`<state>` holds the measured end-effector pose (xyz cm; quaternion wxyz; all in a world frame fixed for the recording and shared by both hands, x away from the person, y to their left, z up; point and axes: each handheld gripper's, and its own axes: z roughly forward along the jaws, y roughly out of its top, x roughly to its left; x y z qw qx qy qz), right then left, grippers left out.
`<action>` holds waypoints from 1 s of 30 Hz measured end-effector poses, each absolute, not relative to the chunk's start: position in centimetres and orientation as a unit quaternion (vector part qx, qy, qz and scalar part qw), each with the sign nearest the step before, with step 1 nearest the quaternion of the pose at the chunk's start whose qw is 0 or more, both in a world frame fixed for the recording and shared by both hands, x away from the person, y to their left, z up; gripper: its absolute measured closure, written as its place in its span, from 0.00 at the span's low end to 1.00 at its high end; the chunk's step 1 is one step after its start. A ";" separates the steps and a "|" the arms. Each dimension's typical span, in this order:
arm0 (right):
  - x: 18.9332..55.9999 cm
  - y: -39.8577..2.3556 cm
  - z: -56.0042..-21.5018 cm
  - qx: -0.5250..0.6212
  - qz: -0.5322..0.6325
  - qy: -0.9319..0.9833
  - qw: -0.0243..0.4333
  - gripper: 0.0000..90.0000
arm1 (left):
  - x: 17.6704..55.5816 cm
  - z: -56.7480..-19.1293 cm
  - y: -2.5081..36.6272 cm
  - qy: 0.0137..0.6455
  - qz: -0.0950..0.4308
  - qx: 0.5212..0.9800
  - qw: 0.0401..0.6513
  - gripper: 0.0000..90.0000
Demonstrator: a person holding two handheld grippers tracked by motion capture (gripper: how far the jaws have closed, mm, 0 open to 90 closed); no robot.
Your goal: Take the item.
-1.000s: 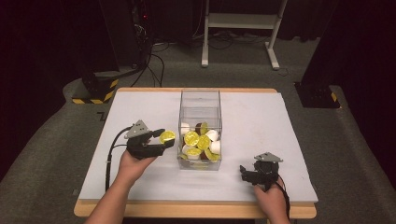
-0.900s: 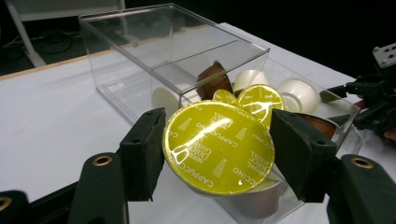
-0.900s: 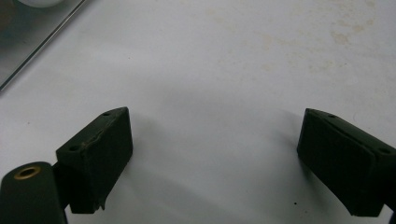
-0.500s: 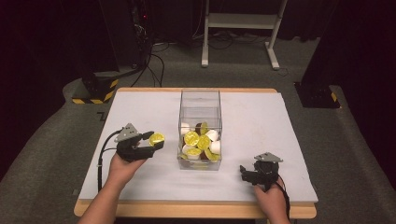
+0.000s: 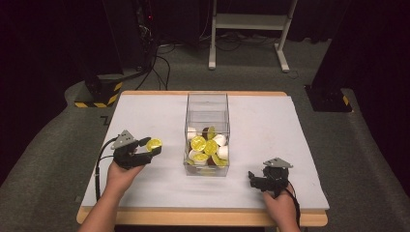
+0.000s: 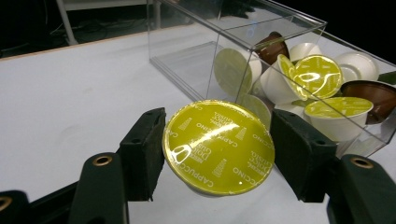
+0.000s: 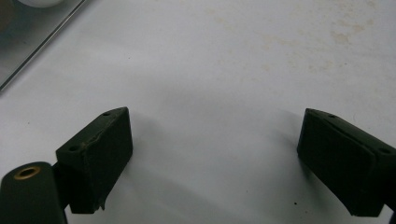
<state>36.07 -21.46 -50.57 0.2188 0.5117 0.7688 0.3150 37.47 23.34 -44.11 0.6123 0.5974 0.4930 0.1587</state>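
While my left tool (image 6: 217,154) pinches the yellow-lidded capsule (image 6: 218,146) by its rim, I lower it level onto bare bench (image 5: 145,121) at nine o'clock of the clear box (image 5: 207,133), my right tool (image 7: 212,163) gaping empty.

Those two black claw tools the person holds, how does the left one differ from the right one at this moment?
The left gripper has its fingers closed on a yellow-lidded capsule; the right gripper is spread wide with nothing between its fingers. The left is held up beside the clear box, while the right sits low over the bare white table, farther from the box. Both have black fingers.
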 end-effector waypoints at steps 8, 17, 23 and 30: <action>36.1 -21.5 -50.6 0.512 0.315 0.769 0.219 0.11 | 37.8 -44.9 24.1 0.511 0.179 0.586 0.602 0.42; 36.1 -21.5 -50.6 0.512 0.314 0.769 0.217 0.11 | 39.6 -45.4 24.4 0.527 0.183 0.580 0.593 0.42; 36.1 -21.5 -50.6 0.512 0.314 0.770 0.217 0.11 | 40.7 -45.8 24.5 0.529 0.196 0.591 0.577 0.42; 36.1 -21.5 -50.6 0.511 0.314 0.769 0.218 0.11 | 42.4 -46.7 24.3 0.540 0.205 0.581 0.573 0.42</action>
